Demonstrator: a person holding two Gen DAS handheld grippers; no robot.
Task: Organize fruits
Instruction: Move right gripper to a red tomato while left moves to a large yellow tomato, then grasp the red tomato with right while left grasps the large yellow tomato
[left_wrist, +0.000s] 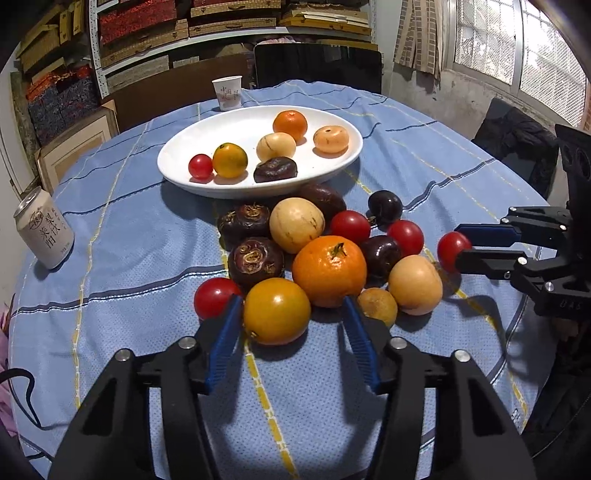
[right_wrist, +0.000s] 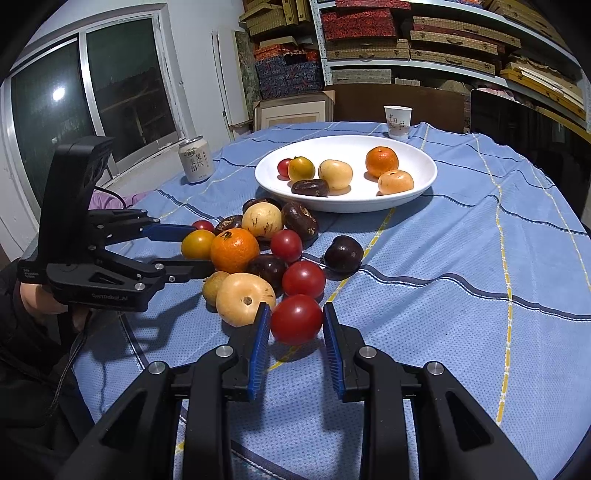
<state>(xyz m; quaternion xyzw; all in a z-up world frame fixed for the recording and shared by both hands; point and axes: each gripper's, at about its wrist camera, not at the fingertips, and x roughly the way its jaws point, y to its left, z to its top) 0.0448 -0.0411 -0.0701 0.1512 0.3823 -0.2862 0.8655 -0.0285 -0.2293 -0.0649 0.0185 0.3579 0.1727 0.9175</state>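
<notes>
Left gripper (left_wrist: 291, 314): jaws released, straddling the yellow tomato (left_wrist: 276, 311) at the pile's near edge.
Right gripper (right_wrist: 295, 325): jaws released either side of a red tomato (right_wrist: 296, 319), pads not yet pressing.
Advice: close gently on the middle, lift straight up so neighbours stay put.
Bench (right_wrist: 461, 295): loose fruit heaped centre.
Plate (right_wrist: 424, 177): far, six fruits in it.
</notes>
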